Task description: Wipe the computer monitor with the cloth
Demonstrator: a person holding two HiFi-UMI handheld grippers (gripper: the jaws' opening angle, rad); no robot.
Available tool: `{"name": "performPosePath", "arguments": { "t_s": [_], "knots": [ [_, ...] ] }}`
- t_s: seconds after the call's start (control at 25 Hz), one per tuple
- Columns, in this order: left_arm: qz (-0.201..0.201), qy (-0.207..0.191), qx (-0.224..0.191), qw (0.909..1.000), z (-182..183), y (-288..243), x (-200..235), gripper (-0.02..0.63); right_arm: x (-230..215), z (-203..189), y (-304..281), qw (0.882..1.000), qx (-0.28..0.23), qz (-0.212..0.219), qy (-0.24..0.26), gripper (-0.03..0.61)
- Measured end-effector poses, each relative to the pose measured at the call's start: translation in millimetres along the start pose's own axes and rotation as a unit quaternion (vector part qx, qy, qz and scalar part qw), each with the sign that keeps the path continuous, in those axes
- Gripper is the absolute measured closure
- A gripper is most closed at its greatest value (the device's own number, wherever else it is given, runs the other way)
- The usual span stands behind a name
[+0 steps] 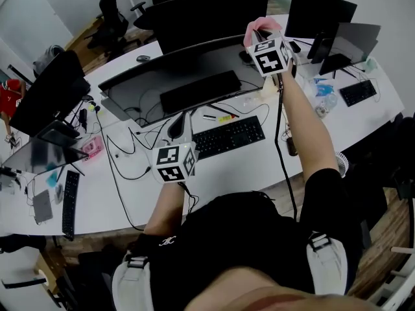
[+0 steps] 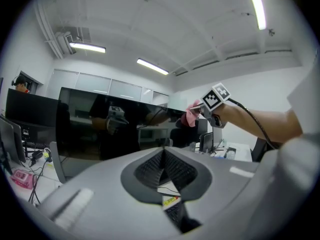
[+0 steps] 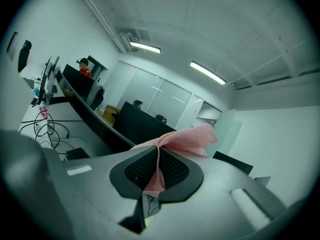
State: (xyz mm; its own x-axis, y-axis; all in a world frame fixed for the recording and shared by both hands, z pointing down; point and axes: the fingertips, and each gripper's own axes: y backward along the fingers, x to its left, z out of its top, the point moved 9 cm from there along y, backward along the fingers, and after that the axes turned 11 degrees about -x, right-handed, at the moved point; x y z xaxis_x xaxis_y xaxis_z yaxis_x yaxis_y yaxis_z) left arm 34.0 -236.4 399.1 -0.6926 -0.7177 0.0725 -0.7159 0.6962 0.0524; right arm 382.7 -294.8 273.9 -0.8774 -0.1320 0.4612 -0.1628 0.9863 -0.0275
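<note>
The wide curved monitor point(image 1: 188, 76) stands dark across the middle of the white desk point(image 1: 130, 193). My right gripper point(image 1: 257, 36) is raised at the monitor's top right corner, shut on a pink cloth point(image 1: 262, 24). In the right gripper view the cloth point(image 3: 186, 138) fans out from between the closed jaws of the right gripper point(image 3: 159, 160). My left gripper point(image 1: 180, 127) hovers low in front of the screen, above the desk. Seen in its own view, the left gripper point(image 2: 163, 156) is shut with nothing in it. That view also shows the screen point(image 2: 100, 129) and the cloth point(image 2: 190, 116).
A black keyboard point(image 1: 229, 137) lies below the monitor among loose cables point(image 1: 123, 154). More monitors stand at the left point(image 1: 48, 92) and back right point(image 1: 319, 15). Another keyboard point(image 1: 69, 203) lies at the left. A further keyboard point(image 1: 357, 92) lies at the right. An office chair point(image 1: 110, 11) stands behind the desk.
</note>
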Motion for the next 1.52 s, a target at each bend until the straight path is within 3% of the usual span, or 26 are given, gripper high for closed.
{"name": "performPosePath", "arguments": {
  "t_s": [0.6,0.84,1.08,1.52],
  "knots": [
    [0.016,-0.003,0.013,0.9998,-15.5,-39.3,-42.4,0.565,-94.1,-55.5,8.2,0.998,-0.020,-0.026,-0.045,0.568],
    [0.025,-0.003,0.023,0.9994,-25.7,-46.8,-53.7,0.565,-105.4,-88.1,5.4,0.989,-0.072,0.039,-0.121,0.568],
    [0.033,-0.006,0.030,0.9990,-30.4,-51.0,-62.2,0.565,-99.5,-107.5,8.7,0.982,-0.118,0.072,-0.127,0.568],
    [0.040,-0.007,0.043,0.9982,-40.2,-52.6,-69.8,0.565,-76.5,-148.3,8.6,0.981,-0.097,0.113,-0.122,0.568]
  ]
}}
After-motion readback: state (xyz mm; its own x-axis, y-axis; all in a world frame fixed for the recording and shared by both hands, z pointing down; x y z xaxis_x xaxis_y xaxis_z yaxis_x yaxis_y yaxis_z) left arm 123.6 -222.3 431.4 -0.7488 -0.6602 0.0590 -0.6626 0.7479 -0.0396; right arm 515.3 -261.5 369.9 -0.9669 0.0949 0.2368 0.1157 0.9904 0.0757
